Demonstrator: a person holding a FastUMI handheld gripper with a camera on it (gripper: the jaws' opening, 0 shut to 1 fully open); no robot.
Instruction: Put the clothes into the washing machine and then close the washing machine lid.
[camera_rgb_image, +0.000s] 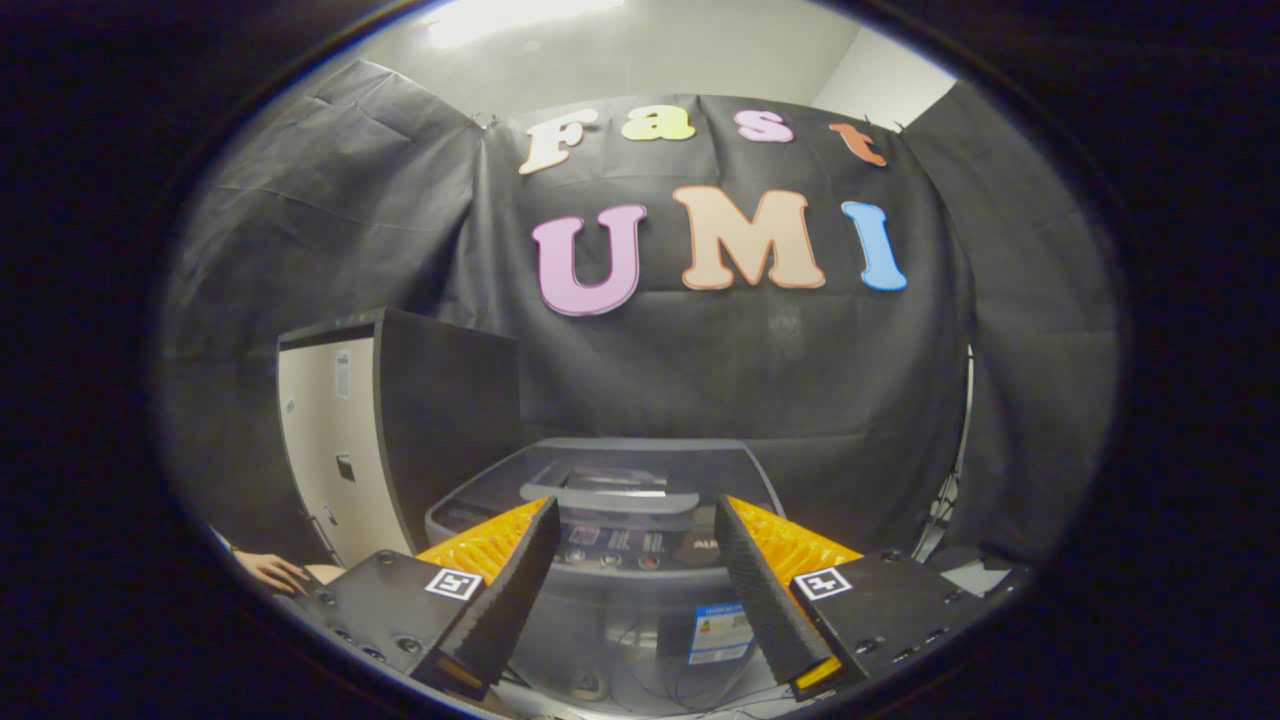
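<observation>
The gripper (637, 545) was held level, pointing at the top-loading washing machine (610, 520) just ahead — fingers wide apart, gripping nothing. A hand (268, 572) rested low at the near left, beside a cabinet (390, 430).

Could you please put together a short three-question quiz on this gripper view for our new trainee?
1. True or false: the gripper's fingers are clamped on a piece of clothing.
2. Multiple choice: where is the washing machine relative to the fingers? A) behind the cabinet B) just ahead, seen through the gap between them C) left of the hand
3. Short answer: what stands to the left of the washing machine, against the booth wall?

Key
1. False: the fingers are apart and hold nothing.
2. B
3. A dark cabinet with a pale side; a hand rests low in front of it.
</observation>
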